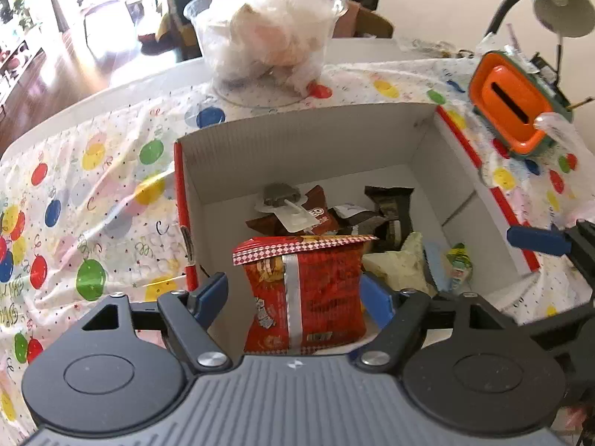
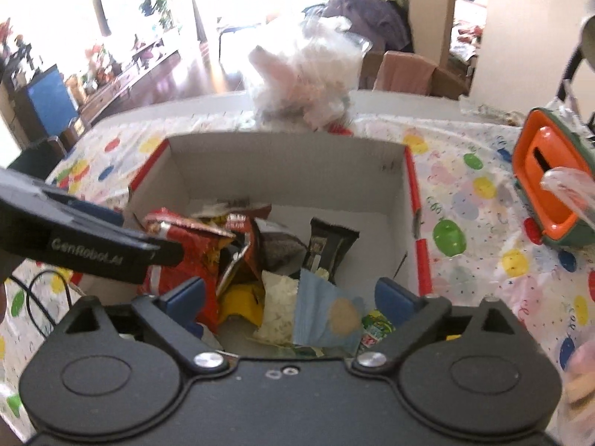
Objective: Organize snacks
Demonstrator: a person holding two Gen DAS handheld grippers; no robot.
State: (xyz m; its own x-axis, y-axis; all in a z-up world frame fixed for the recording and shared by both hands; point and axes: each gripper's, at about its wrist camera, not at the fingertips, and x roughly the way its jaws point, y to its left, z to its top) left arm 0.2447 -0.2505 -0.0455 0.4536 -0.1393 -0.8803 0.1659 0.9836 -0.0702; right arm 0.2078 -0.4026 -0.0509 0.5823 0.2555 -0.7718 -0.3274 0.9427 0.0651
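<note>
A white cardboard box (image 1: 297,148) with red edges sits on the dotted tablecloth and holds several snack packs. My left gripper (image 1: 293,297) is open over the box's near end, and a red snack bag (image 1: 308,290) stands between its fingers with gaps on both sides. My right gripper (image 2: 290,297) is open and empty above the box (image 2: 286,163), over a light blue pack (image 2: 327,312) and a white pack (image 2: 279,304). The left gripper's body shows in the right wrist view (image 2: 85,238), beside the red bag (image 2: 189,245).
A clear plastic tub of wrapped items (image 1: 267,33) stands behind the box. An orange and green container (image 1: 513,107) and a desk lamp (image 1: 561,3) are at the right. Dark snack packs (image 1: 390,208) lie deeper in the box.
</note>
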